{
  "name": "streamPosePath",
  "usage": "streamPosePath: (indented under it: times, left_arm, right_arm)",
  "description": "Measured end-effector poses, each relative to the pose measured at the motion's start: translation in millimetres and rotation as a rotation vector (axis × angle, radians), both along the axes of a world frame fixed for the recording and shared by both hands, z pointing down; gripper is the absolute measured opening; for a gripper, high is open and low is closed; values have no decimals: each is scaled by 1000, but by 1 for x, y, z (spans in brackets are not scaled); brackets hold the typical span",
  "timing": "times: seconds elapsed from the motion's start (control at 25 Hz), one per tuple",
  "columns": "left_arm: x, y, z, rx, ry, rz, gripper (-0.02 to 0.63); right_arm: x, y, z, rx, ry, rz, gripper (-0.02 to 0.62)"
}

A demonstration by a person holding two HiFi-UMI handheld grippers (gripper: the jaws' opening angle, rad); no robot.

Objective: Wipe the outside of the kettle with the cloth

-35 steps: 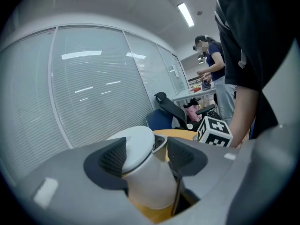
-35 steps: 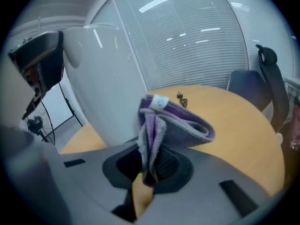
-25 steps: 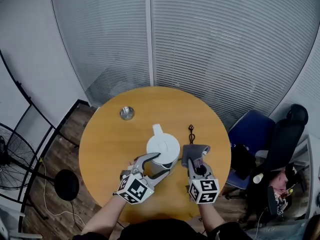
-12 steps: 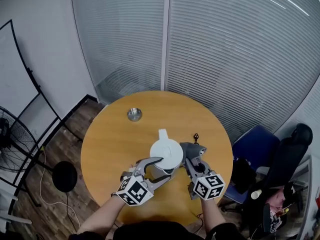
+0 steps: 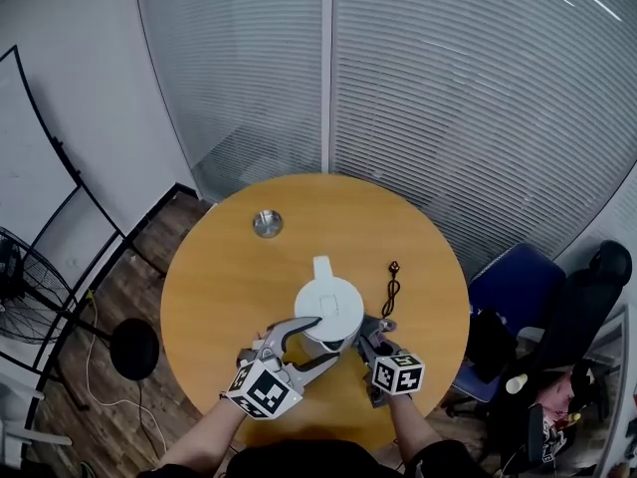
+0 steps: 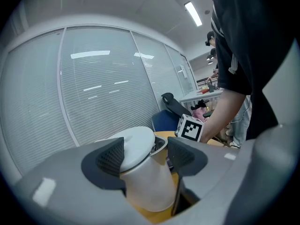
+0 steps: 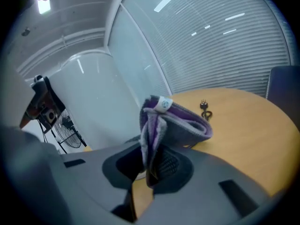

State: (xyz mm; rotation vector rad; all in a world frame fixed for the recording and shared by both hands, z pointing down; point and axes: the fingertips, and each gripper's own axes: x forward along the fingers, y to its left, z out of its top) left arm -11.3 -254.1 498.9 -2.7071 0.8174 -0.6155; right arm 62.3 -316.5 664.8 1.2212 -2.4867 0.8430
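The left gripper [image 6: 145, 159], jaws spread, straddles the white kettle [image 5: 326, 307] on the round table [image 5: 229, 257]. The right gripper [image 7: 150, 165] pinches the purple-grey cloth [image 7: 177, 124] beside it. Best to brace the kettle and wipe with the cloth flat.

Kettle [image 5: 327, 310]: in the head view only the lid is shown, the walls being hidden beneath it; in the left gripper view the base is cut off behind the body of the left gripper [image 6: 145, 154].
Cloth [image 7: 174, 125]: the lower end is concealed between the fingers [image 7: 171, 164] of the right gripper [image 7: 150, 165]; in the head view it is almost wholly covered.
Round metal object [image 5: 267, 224] on the tabletop [image 5: 219, 277]: too small to be identified.
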Motion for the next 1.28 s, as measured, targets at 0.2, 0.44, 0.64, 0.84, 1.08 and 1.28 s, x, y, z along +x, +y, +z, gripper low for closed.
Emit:
streamPosePath:
  times: [0.2, 0.44, 0.64, 0.84, 1.08, 1.28]
  left_arm:
    - [0, 0, 0, -1, 0, -3, 276]
    - [0, 0, 0, -1, 5, -1, 276]
    - [0, 0, 0, 4, 10, 0, 276]
    - [1, 0, 0, 6, 15, 0, 276]
    - [1, 1, -1, 6, 19, 0, 276]
    - [1, 1, -2, 7, 23, 5, 276]
  right_arm:
    - [0, 7, 20, -39, 49, -20, 41]
    - [23, -6, -20, 66, 83, 20, 41]
    - [32, -31, -110, 303, 15, -46, 41]
    - [9, -43, -192, 484, -144, -273, 41]
    - [-17, -54, -203, 409, -246, -531, 41]
    - [-17, -60, -152, 239, -226, -614, 41]
